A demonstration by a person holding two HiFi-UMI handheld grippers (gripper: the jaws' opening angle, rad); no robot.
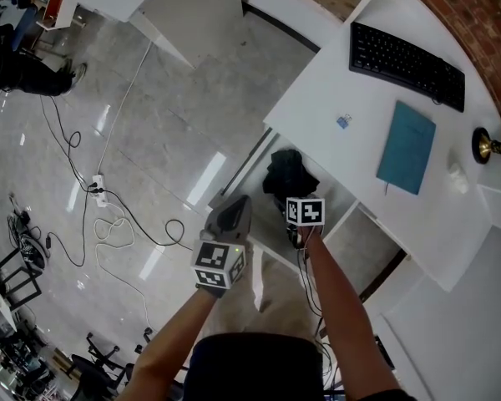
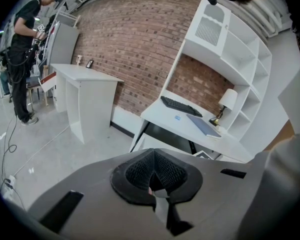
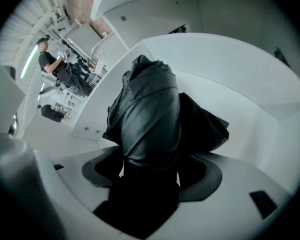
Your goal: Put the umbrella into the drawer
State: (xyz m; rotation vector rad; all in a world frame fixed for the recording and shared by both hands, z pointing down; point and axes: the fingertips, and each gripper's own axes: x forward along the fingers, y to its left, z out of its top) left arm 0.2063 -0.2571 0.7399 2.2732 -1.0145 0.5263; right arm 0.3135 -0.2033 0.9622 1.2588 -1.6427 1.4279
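Note:
A black folded umbrella (image 1: 288,172) lies bunched in the open white drawer (image 1: 252,172) under the desk. My right gripper (image 1: 296,195) points steeply down into the drawer right over it. In the right gripper view the umbrella (image 3: 150,109) fills the space between the jaws of the right gripper (image 3: 150,176), with thin slivers of white showing beside each pad, and the drawer wall (image 3: 230,74) curves behind it. My left gripper (image 1: 234,211) hangs to the left of the drawer, over the floor. In the left gripper view, the left gripper (image 2: 154,176) has its pads together and holds nothing.
The white desk (image 1: 334,82) carries a black keyboard (image 1: 405,63), a teal notebook (image 1: 407,146), a small blue clip (image 1: 343,121) and a brass lamp base (image 1: 484,144). Cables and a power strip (image 1: 98,189) lie on the glossy floor at left. A person (image 2: 22,59) stands far off.

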